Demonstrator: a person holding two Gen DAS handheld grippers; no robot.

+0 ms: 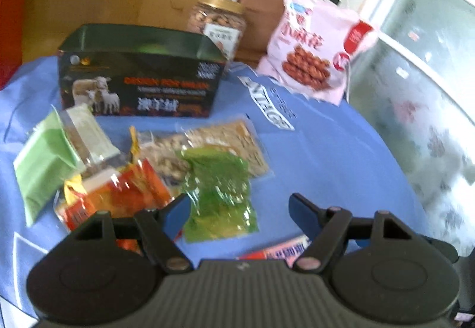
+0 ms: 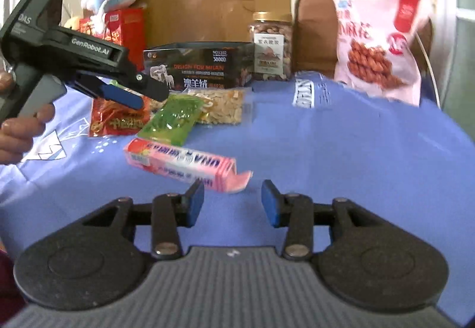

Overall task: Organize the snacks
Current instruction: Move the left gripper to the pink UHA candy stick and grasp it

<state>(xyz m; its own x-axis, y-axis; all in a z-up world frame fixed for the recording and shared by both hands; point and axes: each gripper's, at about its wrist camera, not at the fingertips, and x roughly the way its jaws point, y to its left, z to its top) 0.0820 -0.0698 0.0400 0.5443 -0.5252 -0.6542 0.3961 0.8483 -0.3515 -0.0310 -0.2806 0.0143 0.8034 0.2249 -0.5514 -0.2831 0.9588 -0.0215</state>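
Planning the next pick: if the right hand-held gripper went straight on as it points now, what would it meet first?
Probably the pink box, lying just ahead and slightly left of the open right hand-held gripper; depth is hard to judge.

Right gripper [image 2: 233,200] open, empty, just short of pink box [image 2: 181,166] on table [image 2: 341,150]; left gripper [image 2: 130,95] over red packet [image 2: 118,117], possibly touching.

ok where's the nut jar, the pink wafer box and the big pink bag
nut jar [image 2: 270,46], right wrist view, on the white label at its front
pink wafer box [image 2: 181,163], right wrist view, on its printed top face
big pink bag [image 1: 311,52], left wrist view, on the front panel above the snack picture
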